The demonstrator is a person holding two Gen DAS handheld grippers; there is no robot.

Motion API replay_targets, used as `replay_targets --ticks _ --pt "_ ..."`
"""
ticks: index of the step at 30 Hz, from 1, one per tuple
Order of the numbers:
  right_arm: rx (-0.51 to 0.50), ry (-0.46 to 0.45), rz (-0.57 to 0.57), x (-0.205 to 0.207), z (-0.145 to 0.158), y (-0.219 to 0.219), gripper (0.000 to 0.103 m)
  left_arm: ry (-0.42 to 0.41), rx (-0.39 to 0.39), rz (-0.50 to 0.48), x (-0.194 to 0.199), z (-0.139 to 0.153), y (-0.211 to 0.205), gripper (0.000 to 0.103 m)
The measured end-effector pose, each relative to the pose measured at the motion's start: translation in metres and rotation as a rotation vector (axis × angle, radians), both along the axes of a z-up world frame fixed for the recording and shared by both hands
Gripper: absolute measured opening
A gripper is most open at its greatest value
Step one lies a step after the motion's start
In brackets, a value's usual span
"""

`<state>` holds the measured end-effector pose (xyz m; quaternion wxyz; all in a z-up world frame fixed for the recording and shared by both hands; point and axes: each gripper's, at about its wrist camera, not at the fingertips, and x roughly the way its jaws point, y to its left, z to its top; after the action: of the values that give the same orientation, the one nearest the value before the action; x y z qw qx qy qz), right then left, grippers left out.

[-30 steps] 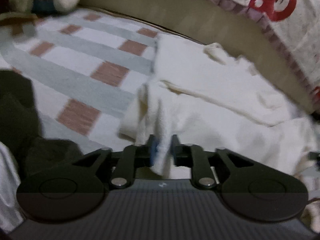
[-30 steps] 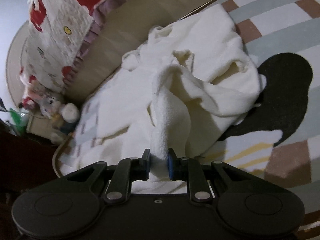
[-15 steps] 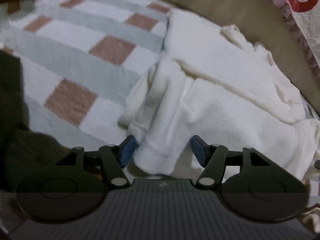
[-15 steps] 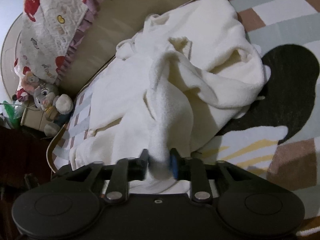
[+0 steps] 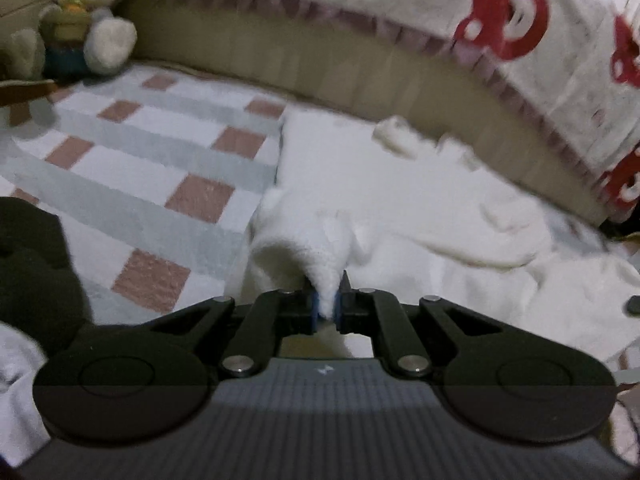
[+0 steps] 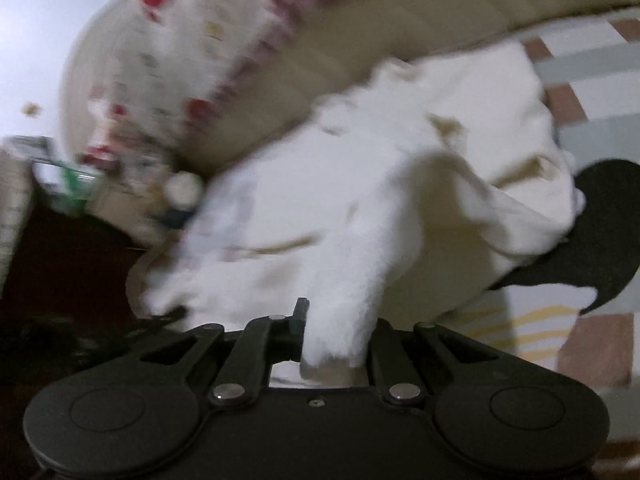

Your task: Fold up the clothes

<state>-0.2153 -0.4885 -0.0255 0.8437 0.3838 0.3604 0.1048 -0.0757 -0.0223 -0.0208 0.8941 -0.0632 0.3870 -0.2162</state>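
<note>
Here, a cream fleece garment (image 5: 400, 200) is seen lying rumpled on the checked bed cover (image 5: 152, 168), and places are given from it. At its left edge, a fold of the fleece is pinched between the pressed-together pads of the left hand-held gripper (image 5: 327, 308). Further right, a thick bunched part of the same garment (image 6: 380, 208) is clamped in the right hand-held gripper (image 6: 334, 340); the right pad is hidden by the fleece. Slippage may be judged the main risk: the fleece is thick and springy, so a thin pinch could be lost if the two grips are pulled apart unevenly, and the bunched layers could be dragged along together, leaving a crooked fold. Left of the garment, flat cover is available as open room, bounded by a dark cloth (image 5: 28, 264) and a plush toy (image 5: 86, 12). Beyond it, the padded bed rail (image 5: 360, 76) lies close, and a black shape (image 6: 600, 232) printed on the cover is touched at the right edge.
</note>
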Motion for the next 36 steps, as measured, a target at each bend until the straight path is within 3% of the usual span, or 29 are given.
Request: replay_targets --ticks 5,8,10,15,19,23,26,29,31,32,33,34,36 --pt "0.113 -0.077 0.021 -0.059 0.054 -0.001 0.012 0.0 -0.066 0.028 -0.029 0.033 0.033 0.007" --pt "0.019 -0.066 -0.012 -0.081 0.066 0.0 0.012 0.006 -0.033 0.005 -0.039 0.033 0.043 0.007" --pt "-0.041 -0.019 -0.044 -0.084 0.057 0.007 0.012 0.01 0.032 -0.001 -0.046 0.025 0.038 0.007" --pt "0.063 0.018 -0.069 -0.091 0.03 0.012 0.012 0.016 0.098 -0.036 -0.06 0.021 0.032 0.007" --pt "0.043 0.028 -0.088 -0.087 0.027 0.002 0.012 -0.044 0.117 -0.057 -0.052 0.027 0.022 0.007" --pt "0.013 0.042 -0.126 -0.053 0.022 -0.028 0.012 -0.072 0.15 -0.088 0.017 0.039 -0.017 0.007" --pt "-0.014 0.008 -0.118 -0.003 0.04 -0.055 0.012 -0.094 0.171 -0.108 0.07 0.05 -0.047 0.007" --pt "-0.085 -0.025 -0.133 0.059 0.065 -0.085 0.012 -0.156 0.134 -0.064 0.149 0.072 -0.09 0.009" --pt "-0.119 -0.024 -0.241 0.097 0.066 -0.112 0.015 -0.254 0.046 -0.061 0.185 0.082 -0.11 0.014" --pt "-0.135 -0.024 -0.296 0.117 0.067 -0.125 0.032 -0.264 0.006 -0.072 0.2 0.082 -0.116 0.028" --pt "-0.151 -0.023 -0.351 0.136 0.067 -0.138 0.047 -0.246 -0.017 -0.058 0.211 0.08 -0.119 0.049" --pt "-0.193 -0.016 -0.417 0.145 0.062 -0.147 0.058 -0.225 -0.027 -0.004 0.214 0.073 -0.118 0.056" --pt "-0.219 -0.026 -0.469 0.143 0.047 -0.155 0.058 -0.18 -0.051 0.048 0.211 0.049 -0.11 0.058"
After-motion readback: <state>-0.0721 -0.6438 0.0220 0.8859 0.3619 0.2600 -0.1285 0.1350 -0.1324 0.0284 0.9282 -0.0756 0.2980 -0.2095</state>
